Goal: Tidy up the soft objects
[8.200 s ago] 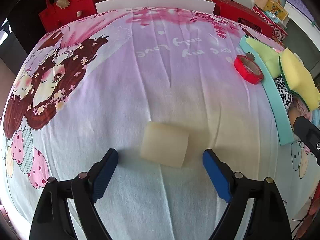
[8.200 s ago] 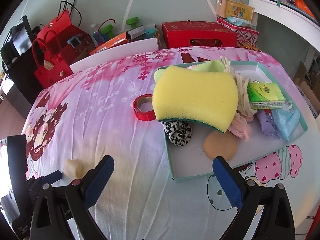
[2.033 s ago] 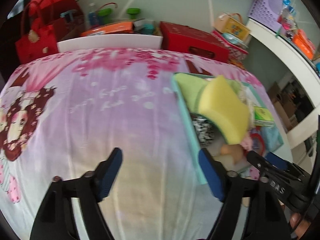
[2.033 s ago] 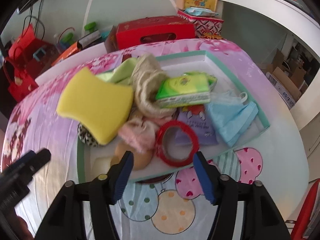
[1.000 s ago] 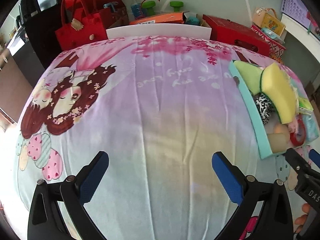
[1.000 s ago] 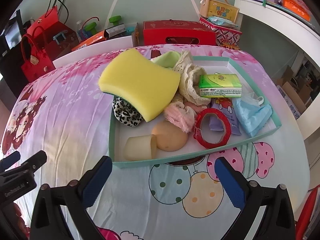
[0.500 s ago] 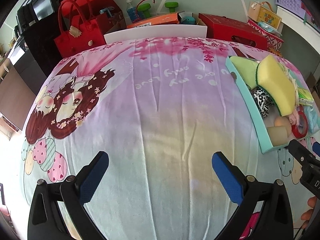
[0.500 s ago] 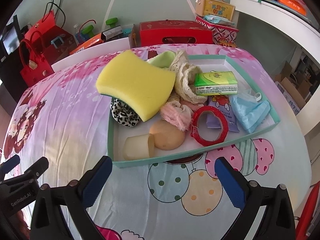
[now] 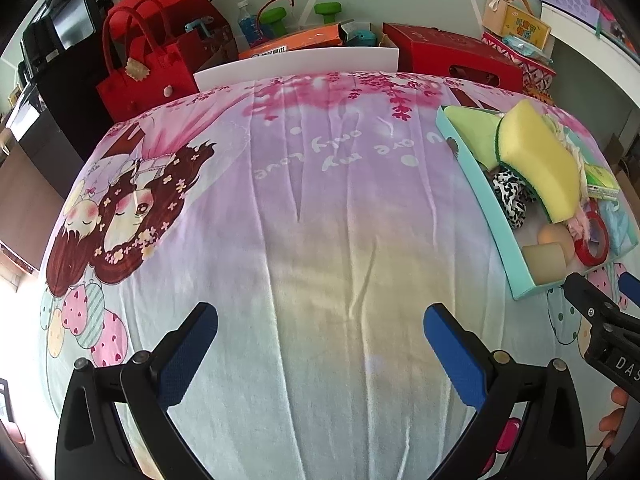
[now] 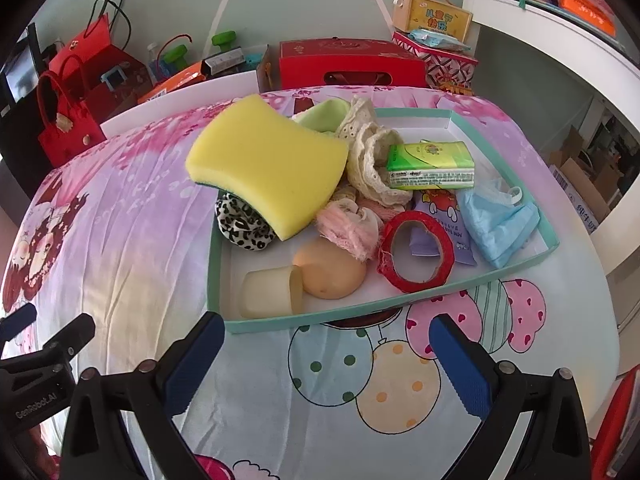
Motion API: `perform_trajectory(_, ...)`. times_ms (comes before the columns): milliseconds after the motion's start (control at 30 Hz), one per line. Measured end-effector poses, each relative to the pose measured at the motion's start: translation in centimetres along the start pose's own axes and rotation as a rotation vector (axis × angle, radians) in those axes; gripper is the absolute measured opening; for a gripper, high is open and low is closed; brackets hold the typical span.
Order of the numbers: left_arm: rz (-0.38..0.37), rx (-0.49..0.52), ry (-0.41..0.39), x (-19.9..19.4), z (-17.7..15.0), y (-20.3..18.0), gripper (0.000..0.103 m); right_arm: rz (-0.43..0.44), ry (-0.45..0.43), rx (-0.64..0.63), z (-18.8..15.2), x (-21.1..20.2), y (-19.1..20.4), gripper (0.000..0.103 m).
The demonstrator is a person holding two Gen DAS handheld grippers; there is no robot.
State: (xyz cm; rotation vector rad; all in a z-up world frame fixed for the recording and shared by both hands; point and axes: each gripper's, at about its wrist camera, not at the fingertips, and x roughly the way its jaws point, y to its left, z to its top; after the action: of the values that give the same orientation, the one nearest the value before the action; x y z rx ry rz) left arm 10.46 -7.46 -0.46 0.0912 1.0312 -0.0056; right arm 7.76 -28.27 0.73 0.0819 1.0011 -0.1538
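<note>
A teal-rimmed tray (image 10: 420, 300) (image 9: 486, 208) holds the soft things: a big yellow sponge (image 10: 268, 160) (image 9: 540, 160), a cream foam cylinder (image 10: 272, 292) (image 9: 544, 258), an orange puff (image 10: 332, 270), a red tape ring (image 10: 416, 254), a leopard scrunchie (image 10: 242, 224), a pink fluffy piece (image 10: 348, 228), lace cloth (image 10: 368, 156), a green tissue pack (image 10: 432, 164) and a blue mask (image 10: 496, 216). My right gripper (image 10: 324, 360) is open just in front of the tray's near rim. My left gripper (image 9: 320, 344) is open over bare cloth, left of the tray.
The table wears a pink cartoon cloth (image 9: 280, 200). Behind it stand red bags (image 9: 148, 68), a red box (image 10: 352, 66), an orange box (image 9: 292, 42) and green dumbbells (image 10: 200, 46). A white shelf (image 10: 560, 36) runs along the right.
The foam cylinder and the red tape ring went from the cloth into the tray. Both grippers have since drawn back toward the table's near side and stand open.
</note>
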Motion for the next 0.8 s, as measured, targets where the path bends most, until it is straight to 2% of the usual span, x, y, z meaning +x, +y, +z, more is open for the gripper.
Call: perform_trajectory(800,-0.007,-0.002,0.030,0.53,0.22,0.11,0.103,-0.028,-0.005,-0.029,-0.07,-0.08,0.21,0.103)
